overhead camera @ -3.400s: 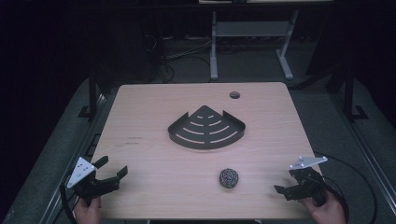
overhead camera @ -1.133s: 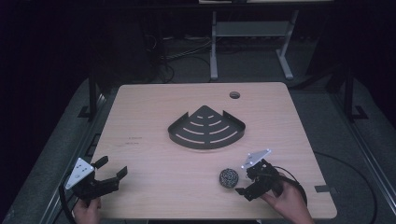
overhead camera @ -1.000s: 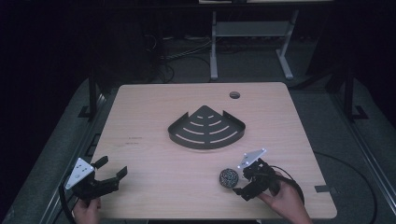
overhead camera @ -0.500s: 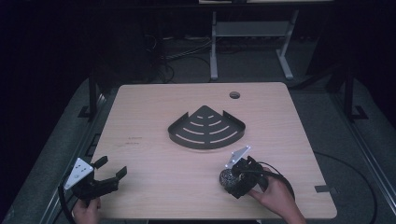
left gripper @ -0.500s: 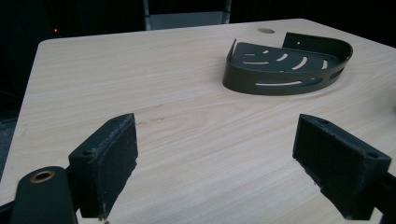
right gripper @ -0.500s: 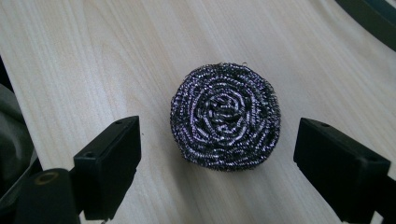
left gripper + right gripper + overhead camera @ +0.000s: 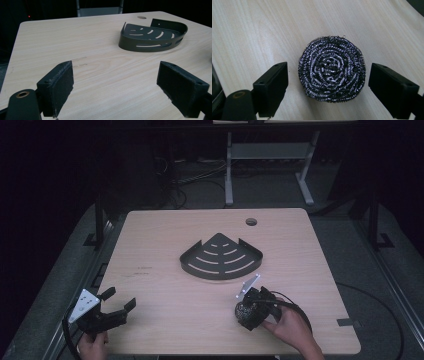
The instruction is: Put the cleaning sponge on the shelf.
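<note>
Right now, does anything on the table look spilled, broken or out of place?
Nothing stands out. The steel scourer lies whole and flat on the table, and the black corner shelf sits level, with no spill or damage showing.

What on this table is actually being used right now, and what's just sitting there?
In use:
- steel wool scourer, lying between the jaws, which have just begun closing
- right gripper, open around it

Sitting idle:
- black corner shelf tray
- left gripper, open over bare table
</note>
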Demonstrator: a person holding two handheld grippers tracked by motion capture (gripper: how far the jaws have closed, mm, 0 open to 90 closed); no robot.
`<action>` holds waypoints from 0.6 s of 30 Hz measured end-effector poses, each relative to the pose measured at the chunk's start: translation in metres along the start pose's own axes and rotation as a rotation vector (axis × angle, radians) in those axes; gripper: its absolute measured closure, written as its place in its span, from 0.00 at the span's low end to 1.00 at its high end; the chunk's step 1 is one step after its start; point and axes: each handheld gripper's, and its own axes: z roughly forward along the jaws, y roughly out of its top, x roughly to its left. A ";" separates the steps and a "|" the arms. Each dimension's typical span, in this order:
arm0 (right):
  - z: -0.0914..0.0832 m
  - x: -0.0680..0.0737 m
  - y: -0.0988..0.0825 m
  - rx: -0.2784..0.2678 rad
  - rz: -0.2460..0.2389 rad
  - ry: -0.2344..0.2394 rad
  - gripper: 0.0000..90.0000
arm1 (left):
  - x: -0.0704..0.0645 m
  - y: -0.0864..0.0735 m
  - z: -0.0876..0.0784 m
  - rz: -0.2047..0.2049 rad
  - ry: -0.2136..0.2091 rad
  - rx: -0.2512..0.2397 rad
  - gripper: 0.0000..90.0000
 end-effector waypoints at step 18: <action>0.006 -0.001 0.008 0.052 -0.023 -0.017 0.28 | 0.001 0.000 0.000 -0.006 -0.001 -0.006 0.15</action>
